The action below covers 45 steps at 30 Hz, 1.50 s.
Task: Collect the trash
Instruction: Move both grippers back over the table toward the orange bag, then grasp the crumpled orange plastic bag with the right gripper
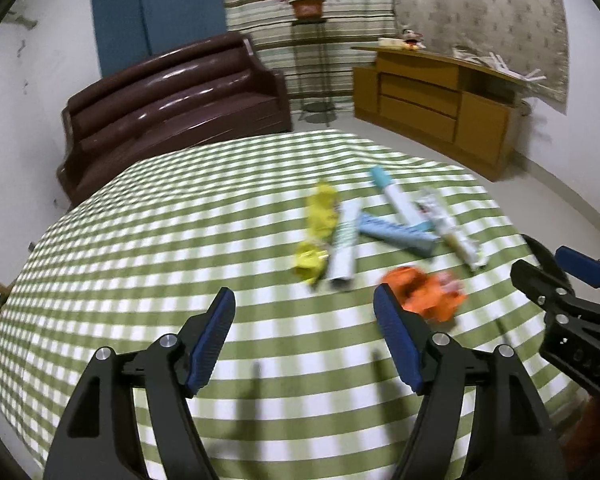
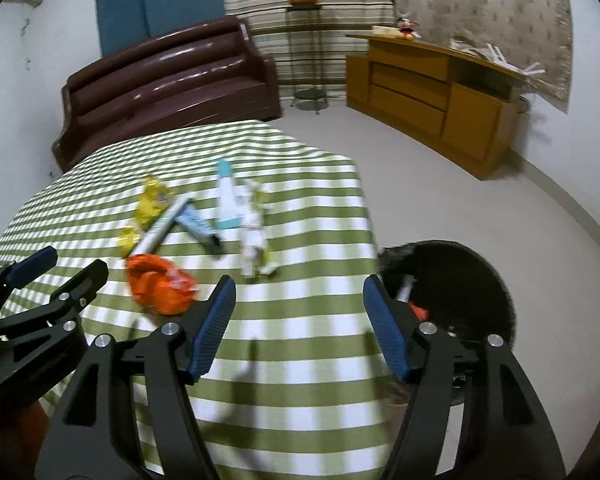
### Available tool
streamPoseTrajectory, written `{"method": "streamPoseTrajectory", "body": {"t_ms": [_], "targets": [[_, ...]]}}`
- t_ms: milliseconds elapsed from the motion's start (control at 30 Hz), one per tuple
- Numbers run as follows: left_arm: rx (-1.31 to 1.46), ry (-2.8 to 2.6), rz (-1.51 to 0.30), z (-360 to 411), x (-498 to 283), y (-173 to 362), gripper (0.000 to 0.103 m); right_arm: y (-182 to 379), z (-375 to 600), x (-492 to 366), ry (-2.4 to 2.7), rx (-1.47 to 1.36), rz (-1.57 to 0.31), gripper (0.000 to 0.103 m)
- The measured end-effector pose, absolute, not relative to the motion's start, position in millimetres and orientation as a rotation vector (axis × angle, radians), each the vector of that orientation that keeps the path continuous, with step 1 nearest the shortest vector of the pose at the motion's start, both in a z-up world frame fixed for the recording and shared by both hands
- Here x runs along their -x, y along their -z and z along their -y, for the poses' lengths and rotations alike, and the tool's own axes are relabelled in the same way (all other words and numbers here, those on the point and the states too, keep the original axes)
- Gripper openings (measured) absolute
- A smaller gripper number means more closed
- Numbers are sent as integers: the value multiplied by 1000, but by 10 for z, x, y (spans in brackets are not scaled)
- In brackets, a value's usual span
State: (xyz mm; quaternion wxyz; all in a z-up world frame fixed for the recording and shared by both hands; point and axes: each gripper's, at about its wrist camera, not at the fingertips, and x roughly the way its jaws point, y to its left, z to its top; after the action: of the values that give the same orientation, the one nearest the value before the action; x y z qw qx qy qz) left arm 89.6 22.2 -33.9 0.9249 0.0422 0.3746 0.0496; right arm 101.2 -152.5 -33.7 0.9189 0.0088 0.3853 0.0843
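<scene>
Trash lies blurred on a green-checked tablecloth (image 1: 180,240): an orange wrapper (image 1: 424,296), a yellow wrapper (image 1: 320,216), a pale tube (image 1: 344,248), a blue box (image 1: 396,234), a teal-capped tube (image 1: 396,196) and a white crumpled wrapper (image 1: 448,228). My left gripper (image 1: 303,296) is open over the cloth, empty, its right finger just in front of the orange wrapper. My right gripper (image 2: 300,284) is open and empty at the table's right edge, with the orange wrapper (image 2: 160,288) to its left. A black bin (image 2: 472,272) stands beside the table.
The bin holds a white tube (image 2: 404,288) and an orange scrap (image 2: 420,312). Beyond the table are a brown sofa (image 1: 172,92), a plant stand (image 1: 312,60) and a wooden cabinet (image 1: 432,96). Each gripper shows at the edge of the other's view.
</scene>
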Motion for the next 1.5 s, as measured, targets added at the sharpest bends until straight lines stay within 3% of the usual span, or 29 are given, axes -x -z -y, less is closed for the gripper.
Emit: {"method": "streamPoseTrajectory", "body": {"t_ms": [300, 433, 1367, 1467, 1500], "targets": [[-50, -184, -786, -757, -809, 391, 70, 335, 1032, -1052, -244, 9, -813, 67], [-36, -192, -793, -879, -806, 414, 70, 351, 855, -1069, -272, 25, -825, 73], [-2, -192, -794, -1085, -815, 440, 71, 419, 448, -1013, -287, 117, -866, 73], [-1, -189, -797, -1081, -813, 441, 71, 465, 447, -1003, -291, 120, -880, 68], [-1, -188, -797, -1080, -812, 441, 71, 475, 444, -996, -288, 123, -881, 62]]}}
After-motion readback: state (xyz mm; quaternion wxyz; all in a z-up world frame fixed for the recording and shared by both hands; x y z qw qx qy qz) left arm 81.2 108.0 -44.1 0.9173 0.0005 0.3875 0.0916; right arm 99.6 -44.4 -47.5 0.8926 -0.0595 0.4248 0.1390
